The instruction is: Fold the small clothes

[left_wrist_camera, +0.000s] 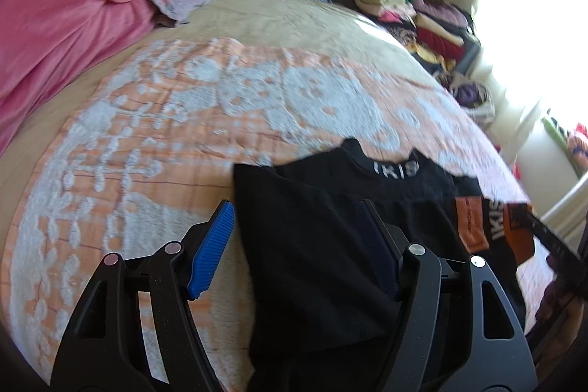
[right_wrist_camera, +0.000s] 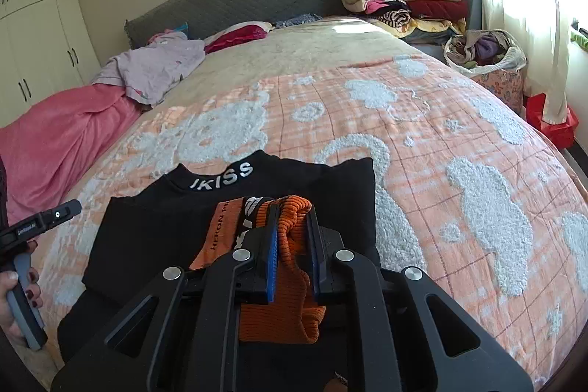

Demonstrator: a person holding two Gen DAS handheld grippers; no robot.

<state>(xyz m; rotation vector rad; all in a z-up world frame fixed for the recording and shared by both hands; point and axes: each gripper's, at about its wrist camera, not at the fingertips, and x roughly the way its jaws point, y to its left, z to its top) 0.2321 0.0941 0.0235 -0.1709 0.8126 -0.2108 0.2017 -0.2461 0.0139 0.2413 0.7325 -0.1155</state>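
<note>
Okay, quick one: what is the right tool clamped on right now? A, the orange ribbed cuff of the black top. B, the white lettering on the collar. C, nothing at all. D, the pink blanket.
A: in the right wrist view the right tool has both pads pressed on the orange ribbed cuff of the black top.

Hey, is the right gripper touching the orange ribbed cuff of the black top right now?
Touching. The right wrist view shows the right gripper with both pads pressed on the orange ribbed cuff, the fabric bunched between them.
</note>
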